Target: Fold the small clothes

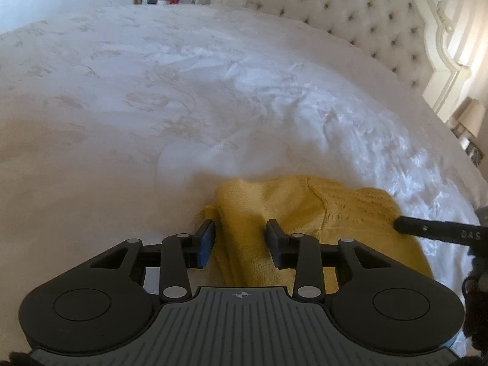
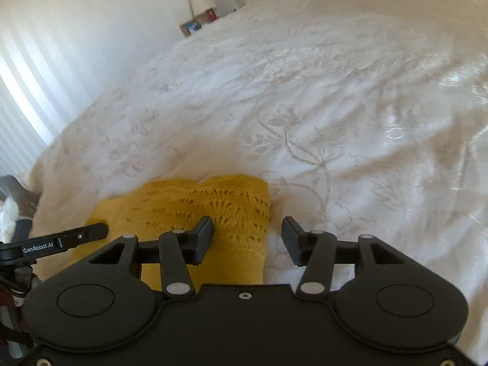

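The yellow knit garment (image 1: 274,213) lies partly folded on the bed (image 1: 122,106), both the left gripper (image 1: 241,228) and the right gripper (image 2: 247,228) parted and gripping nothing, leaving tidying folds.

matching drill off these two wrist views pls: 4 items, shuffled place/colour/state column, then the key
Things:
1. knit garment
2. bedspread
3. headboard
4. left tool

Descriptions:
A. tufted with buttons, at the far end of the bed
B. mustard yellow, lying on the bed
C. fingers apart, yellow cloth between them
D. white, with a flower pattern

Pairs: 1-B, 2-D, 3-A, 4-C
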Motion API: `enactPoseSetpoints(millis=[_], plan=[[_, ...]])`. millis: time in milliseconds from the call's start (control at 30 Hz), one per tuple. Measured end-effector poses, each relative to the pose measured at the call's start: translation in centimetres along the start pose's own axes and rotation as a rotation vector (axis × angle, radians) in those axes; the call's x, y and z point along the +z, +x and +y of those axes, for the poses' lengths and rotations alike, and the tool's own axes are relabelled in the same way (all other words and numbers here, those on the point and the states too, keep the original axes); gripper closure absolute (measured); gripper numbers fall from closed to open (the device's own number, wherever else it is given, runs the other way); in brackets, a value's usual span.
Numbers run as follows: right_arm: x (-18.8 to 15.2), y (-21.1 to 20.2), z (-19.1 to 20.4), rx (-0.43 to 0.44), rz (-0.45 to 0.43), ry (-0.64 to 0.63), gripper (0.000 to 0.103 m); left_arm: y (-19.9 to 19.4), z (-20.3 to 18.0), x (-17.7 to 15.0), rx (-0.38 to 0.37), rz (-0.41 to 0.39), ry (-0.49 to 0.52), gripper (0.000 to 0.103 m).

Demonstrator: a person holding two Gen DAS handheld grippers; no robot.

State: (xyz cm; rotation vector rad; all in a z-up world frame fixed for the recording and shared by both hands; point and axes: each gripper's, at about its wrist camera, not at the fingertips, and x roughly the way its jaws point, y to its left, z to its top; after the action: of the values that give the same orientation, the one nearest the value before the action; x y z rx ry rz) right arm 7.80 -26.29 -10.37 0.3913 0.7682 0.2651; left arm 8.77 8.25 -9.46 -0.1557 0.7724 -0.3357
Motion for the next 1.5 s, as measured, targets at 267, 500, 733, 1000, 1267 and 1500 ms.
enactPoseSetpoints(millis=[267, 500, 733, 1000, 1267, 1500], plan=[[-1.9, -2.7, 2.1, -0.017, 0.062, -0.076, 0.035, -5.3, -3.4, -2.8, -0.038, -0.029, 0.095, 0.053], [-5.2, -4.1, 2.3, -0.109, 0.203, -0.148, 0.025, -4.9, -3.8, -7.0, -0.002, 0.086, 0.106, 0.046], [-6.5, -7.0, 0.9, -0.192, 0.212, -0.137, 0.021, -6.8, -3.1, -8.5, 0.054, 0.078, 0.097, 0.037], [-7.6, -8.0, 0.7, -0.240, 0.213, -0.146, 0.021, -8.3, -3.5, -10.3, 0.081, 0.098, 0.109, 0.033], [-7.0, -10.2, 2.5, -0.191, 0.092, -0.174, 0.006, -11.3, -4.4, -10.0, 0.070, 0.048, 0.067, 0.033], [-6.2, -12.2, 5.3, -0.156, -0.031, -0.190, 0.001, -12.7, -6.9, -8.3, 0.083, 0.001, 0.074, 0.000]])
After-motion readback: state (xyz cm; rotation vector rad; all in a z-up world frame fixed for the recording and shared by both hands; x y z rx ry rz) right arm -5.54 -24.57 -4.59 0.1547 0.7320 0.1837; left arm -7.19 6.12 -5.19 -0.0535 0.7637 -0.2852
